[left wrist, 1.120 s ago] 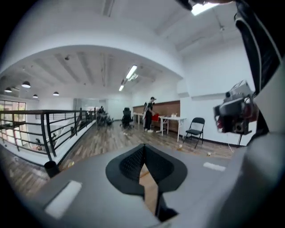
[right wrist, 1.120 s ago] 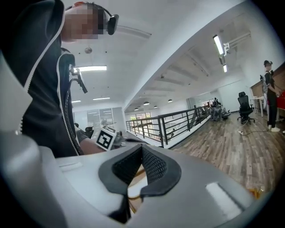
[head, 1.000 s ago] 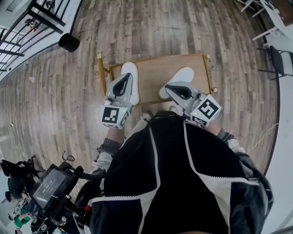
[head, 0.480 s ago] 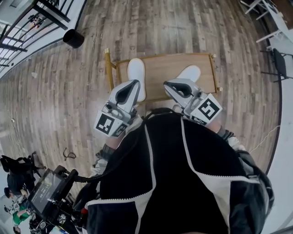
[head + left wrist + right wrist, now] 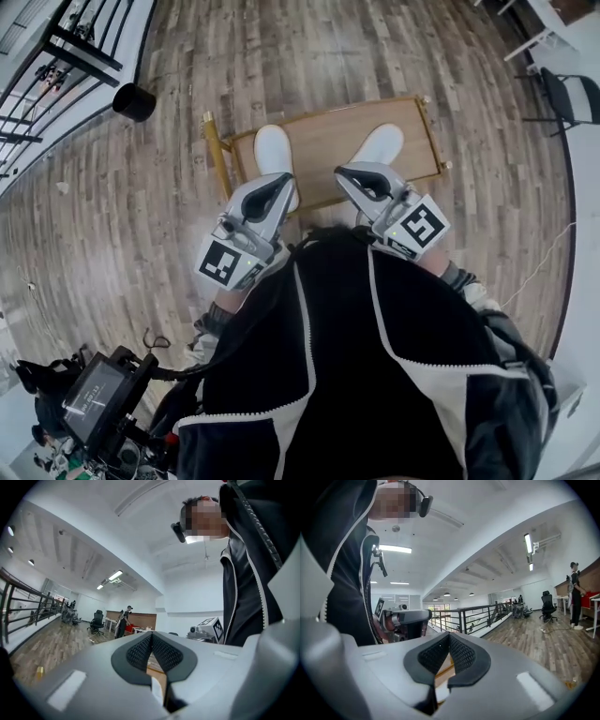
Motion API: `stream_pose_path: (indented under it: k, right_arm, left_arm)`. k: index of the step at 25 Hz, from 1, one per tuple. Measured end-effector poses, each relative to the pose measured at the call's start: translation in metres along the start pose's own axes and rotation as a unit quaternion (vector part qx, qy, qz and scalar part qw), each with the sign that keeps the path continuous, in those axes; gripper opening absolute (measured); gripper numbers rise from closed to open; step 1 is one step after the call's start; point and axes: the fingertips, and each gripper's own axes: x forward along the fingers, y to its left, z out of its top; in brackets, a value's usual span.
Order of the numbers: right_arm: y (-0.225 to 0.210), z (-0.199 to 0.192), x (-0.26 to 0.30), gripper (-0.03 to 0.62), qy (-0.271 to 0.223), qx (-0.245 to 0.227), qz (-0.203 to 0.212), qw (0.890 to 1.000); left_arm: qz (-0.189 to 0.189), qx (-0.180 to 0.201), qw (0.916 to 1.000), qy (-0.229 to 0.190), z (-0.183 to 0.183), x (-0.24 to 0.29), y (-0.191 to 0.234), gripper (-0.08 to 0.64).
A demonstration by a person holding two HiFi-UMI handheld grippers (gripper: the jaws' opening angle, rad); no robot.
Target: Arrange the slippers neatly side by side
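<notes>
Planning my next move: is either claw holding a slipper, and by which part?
Nothing is held. Left claw and right claw are shut, empty; the slippers lie on the wooden table.

Premises were an open-plan office on an upper level. Evidence noted: wood-plank floor (image 5: pixel 375 56), black metal railing (image 5: pixel 464 616) along an open edge, swivel office chairs (image 5: pixel 97 620), ceiling strip lights (image 5: pixel 528 543).

Black jacket (image 5: pixel 347 375), white zip trim, grey left hand-held gripper (image 5: pixel 283 177), matching right hand-held gripper (image 5: pixel 340 172)
</notes>
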Motion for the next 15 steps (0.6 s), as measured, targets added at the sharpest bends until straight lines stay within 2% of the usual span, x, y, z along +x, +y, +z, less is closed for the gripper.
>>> stream_pose_path:
  k: [3,6,7,8,11,15]
  right_arm:
    - [-0.016,-0.019,-0.013,0.005,0.028,0.008,-0.047,0.998]
    - [-0.049,-0.050,-0.027,0.021,0.065,0.055,-0.107,0.991]
    - [-0.061,-0.064,-0.031,0.139,0.080,0.081,-0.125,0.986]
    - [-0.074,-0.080,-0.036,0.178,0.097,0.107,-0.146,0.979]
    - [-0.109,-0.136,-0.052,0.200,0.153,0.170,-0.210,0.950]
    - [-0.148,-0.203,-0.065,0.216,0.210,0.233,-0.268,0.911]
  left_arm:
    - [-0.015,-0.028,0.9995,-0.007,0.003,0.003,-0.008,0.018]
    - [-0.033,-0.024,0.9991,-0.008,0.005,0.009,-0.016,0.018]
    - [-0.035,-0.023,0.9991,-0.007,0.004,0.009,-0.017,0.018]
    - [-0.036,-0.025,0.9990,-0.004,0.002,0.009,-0.016,0.018]
    - [-0.027,-0.036,0.9989,0.015,-0.013,0.001,-0.011,0.018]
    - [-0.018,-0.039,0.9988,0.020,-0.017,-0.004,-0.006,0.018]
